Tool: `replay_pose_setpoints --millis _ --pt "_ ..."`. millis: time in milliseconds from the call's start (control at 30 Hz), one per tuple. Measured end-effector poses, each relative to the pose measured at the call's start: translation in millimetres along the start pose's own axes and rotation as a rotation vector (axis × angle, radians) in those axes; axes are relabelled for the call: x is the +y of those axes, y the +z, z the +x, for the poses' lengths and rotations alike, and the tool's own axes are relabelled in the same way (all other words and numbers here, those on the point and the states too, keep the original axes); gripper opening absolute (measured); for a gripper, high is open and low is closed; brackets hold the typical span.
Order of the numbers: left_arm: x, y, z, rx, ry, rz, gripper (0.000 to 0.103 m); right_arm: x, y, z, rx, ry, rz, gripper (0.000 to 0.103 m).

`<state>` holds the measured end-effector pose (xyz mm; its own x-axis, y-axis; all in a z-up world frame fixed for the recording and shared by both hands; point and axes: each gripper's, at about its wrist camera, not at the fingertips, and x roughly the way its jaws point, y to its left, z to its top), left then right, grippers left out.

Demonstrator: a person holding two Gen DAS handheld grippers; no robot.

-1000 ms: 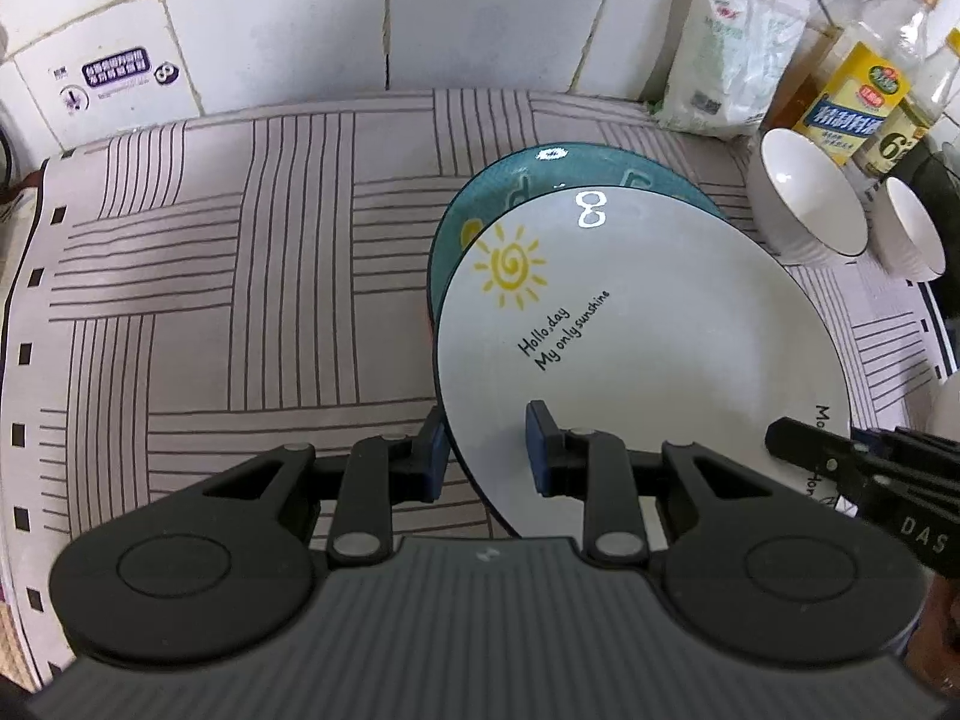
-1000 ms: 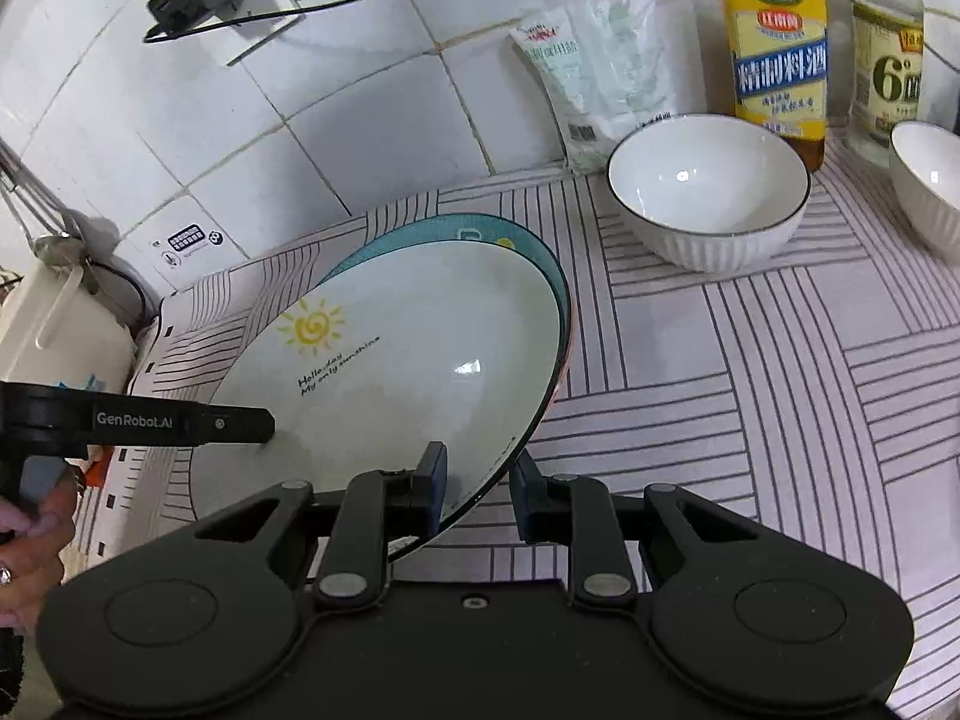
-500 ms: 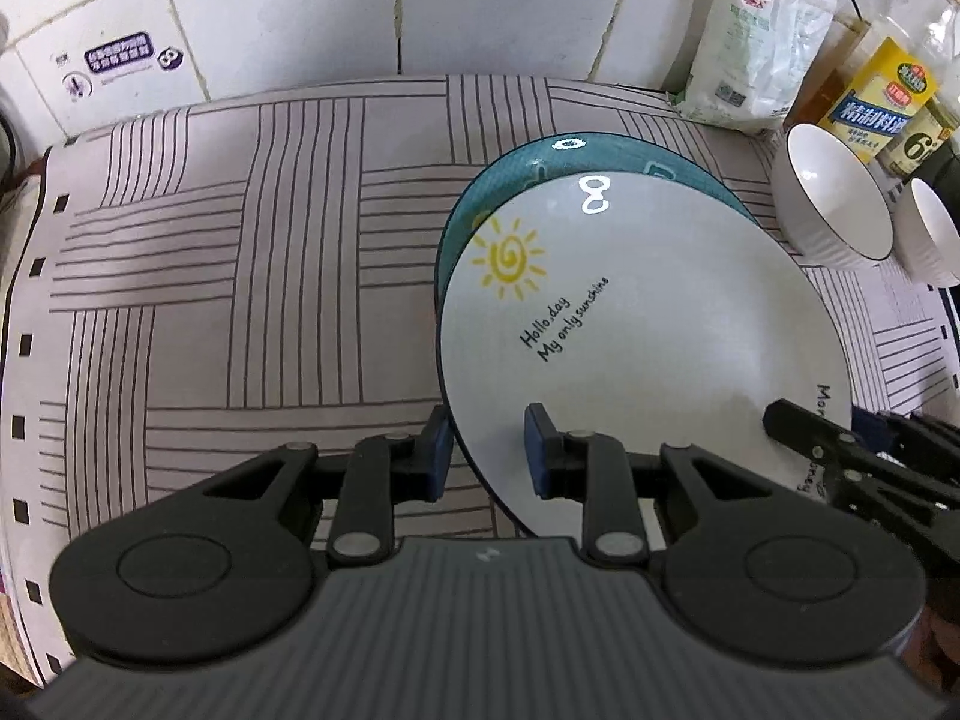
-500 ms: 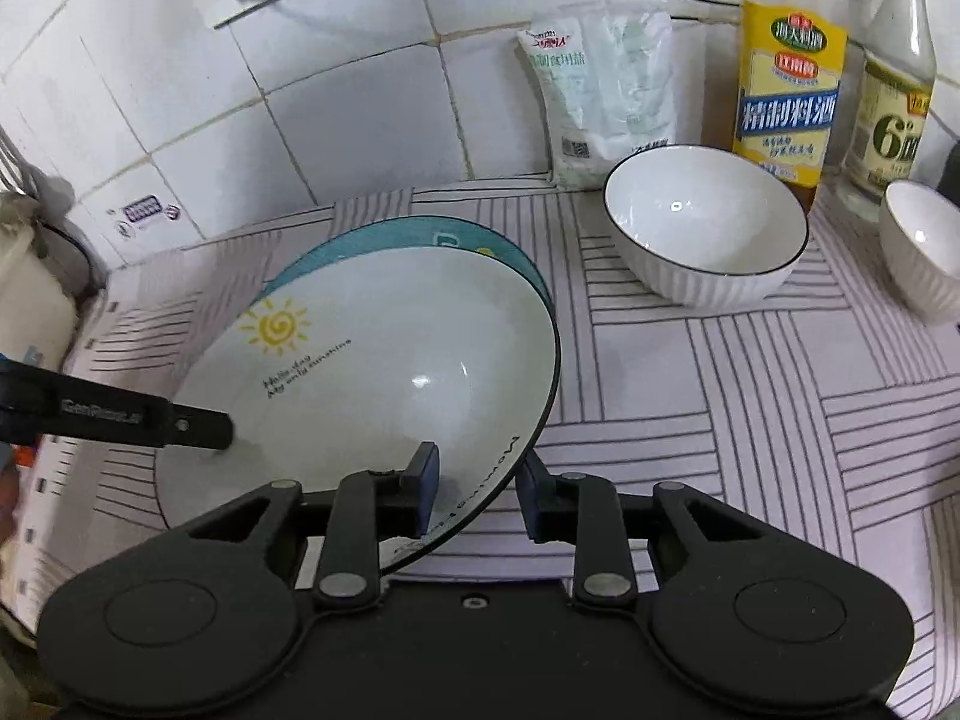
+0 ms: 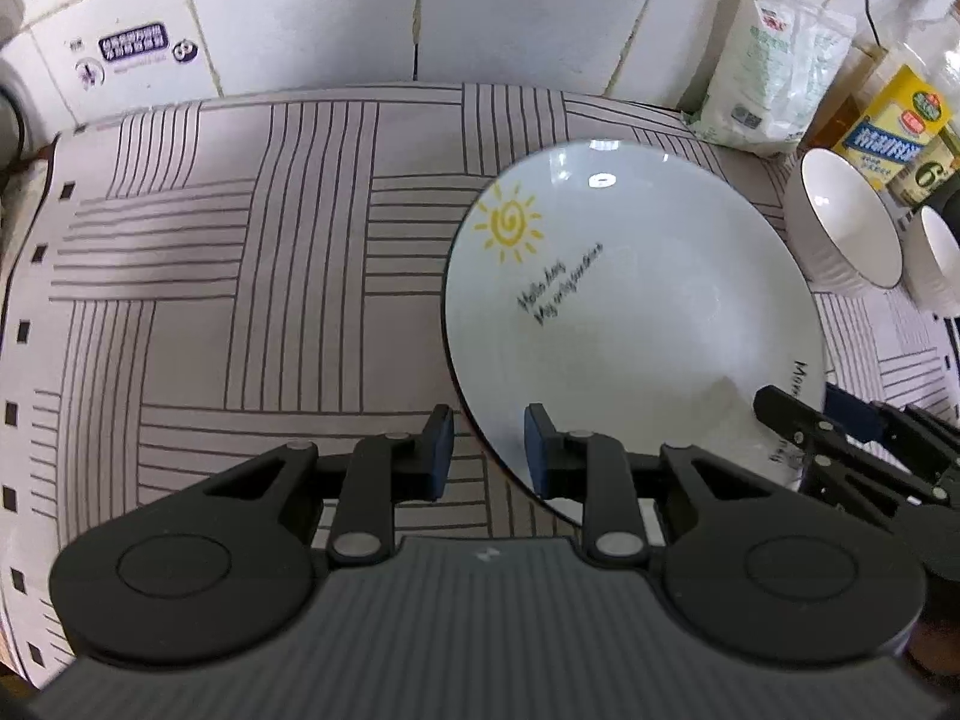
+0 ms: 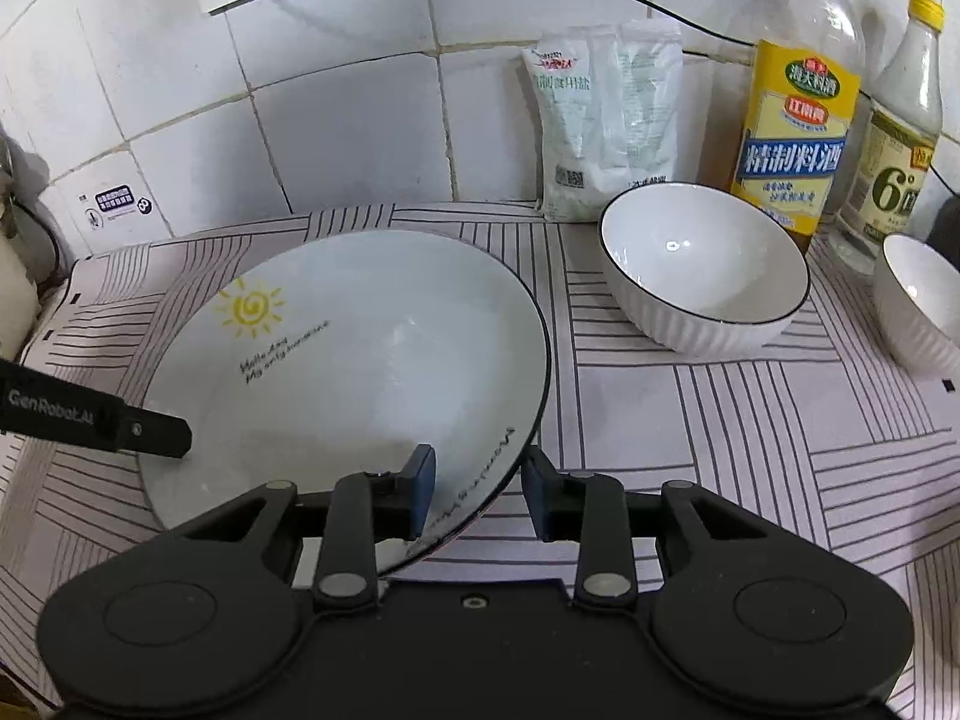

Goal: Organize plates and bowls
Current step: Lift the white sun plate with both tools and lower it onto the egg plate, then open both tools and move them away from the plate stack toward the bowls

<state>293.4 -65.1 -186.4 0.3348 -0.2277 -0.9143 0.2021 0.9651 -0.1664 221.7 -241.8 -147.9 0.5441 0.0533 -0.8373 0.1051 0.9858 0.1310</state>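
The striped counter [image 6: 750, 420] carries the white sun-printed plate [image 6: 372, 348], its rim between the jaws of both grippers. The left gripper [image 5: 487, 441] pinches the plate's near edge. The right gripper [image 6: 477, 489] is opening, its pads off the rim; beyond it stand two white bowls [image 6: 702, 270].

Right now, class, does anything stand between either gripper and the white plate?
Nothing visible does. The white plate has its rim between the fingers of both the left gripper and the right gripper. The right gripper's jaws are opening around that rim.
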Motion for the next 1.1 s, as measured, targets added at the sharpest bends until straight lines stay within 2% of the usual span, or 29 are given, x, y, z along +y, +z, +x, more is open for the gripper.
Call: replay_pose_setpoints --millis 200,333,400,533,600,667,700,767,867,967,1033,1067,1100 --pt "1 -4 -11 -0.025 0.008 -0.012 0.025 -9 -6 -16 -0.04 0.043 0.087 0.037" --pt "-1 -7 -24 -0.012 0.009 -0.002 0.031 -7 -5 -31 -0.03 0.029 0.067 0.037" --pt "-4 -10 -34 -0.016 0.014 0.012 0.038 -7 -4 -42 -0.026 0.034 0.057 0.039" --pt "-11 -17 -58 -0.032 -0.001 0.048 0.046 -7 -1 -66 -0.035 0.047 0.054 0.045" --pt "-17 -23 -71 -0.04 -0.003 0.07 0.059 -4 -2 -79 -0.04 0.056 0.04 0.052" --pt "-24 -29 -81 -0.05 0.0 0.096 0.067 -3 -2 -90 -0.056 0.102 0.041 0.058" --pt "-27 -32 -86 -0.053 0.003 0.104 0.069 -3 -2 -96 -0.065 0.11 0.057 0.062" --pt "-33 -38 -96 -0.058 0.002 0.107 0.071 -1 -4 -108 -0.078 0.108 0.069 0.064" --pt "-41 -46 -112 -0.083 -0.005 0.118 0.079 3 -7 -128 -0.101 0.1 0.056 0.069" --pt "-50 -55 -128 -0.101 -0.005 0.146 0.08 4 -11 -148 -0.126 0.069 0.034 0.072" --pt "-56 -60 -137 -0.097 0.006 0.153 0.087 1 -14 -160 -0.131 0.059 0.037 0.073" --pt "-58 -62 -142 -0.096 0.019 0.153 0.094 -1 -15 -165 -0.126 0.065 0.037 0.073" --pt "-61 -64 -146 -0.107 0.029 0.155 0.095 -4 -16 -168 -0.123 0.072 0.039 0.074"
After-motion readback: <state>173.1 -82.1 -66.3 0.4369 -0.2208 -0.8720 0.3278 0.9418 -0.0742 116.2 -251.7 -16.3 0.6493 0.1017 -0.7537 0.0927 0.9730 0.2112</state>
